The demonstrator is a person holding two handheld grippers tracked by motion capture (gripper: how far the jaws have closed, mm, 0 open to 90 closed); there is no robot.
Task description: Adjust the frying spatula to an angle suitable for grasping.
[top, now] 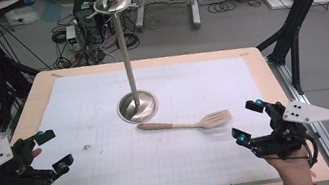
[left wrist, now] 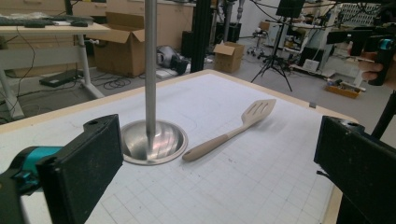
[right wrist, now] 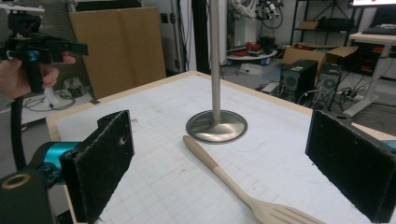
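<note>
Lies flat on the mat (top: 116, 176), the spatula (top: 188, 123), just in front of the stand (top: 137, 106) base, close to touching it at the handle tip. Long axis runs roughly nine to three in the high view, handle end toward nine, slotted blade toward three and tipped slightly toward two. From the right gripper (top: 248, 120), sits at about ten o'clock, blade end nearest; in the right gripper view (right wrist: 261, 205) runs from bottom right up toward the stand base. From the left gripper (top: 52, 150), sits at about three o'clock, well apart, handle end nearer. Right hand (top: 294, 169) judged the closer one, by the blade.

Both pairs of jaws spread wide, nothing between them, hovering near the front corners of the table (top: 40, 88).

Looks pale wood or wood-coloured, one piece, rounded slim handle widening into a flat blade with several long slots. Likely light and stiff; handle thin and low to the mat, so a pinch across it judged to need jaws set square to the long axis.
</note>
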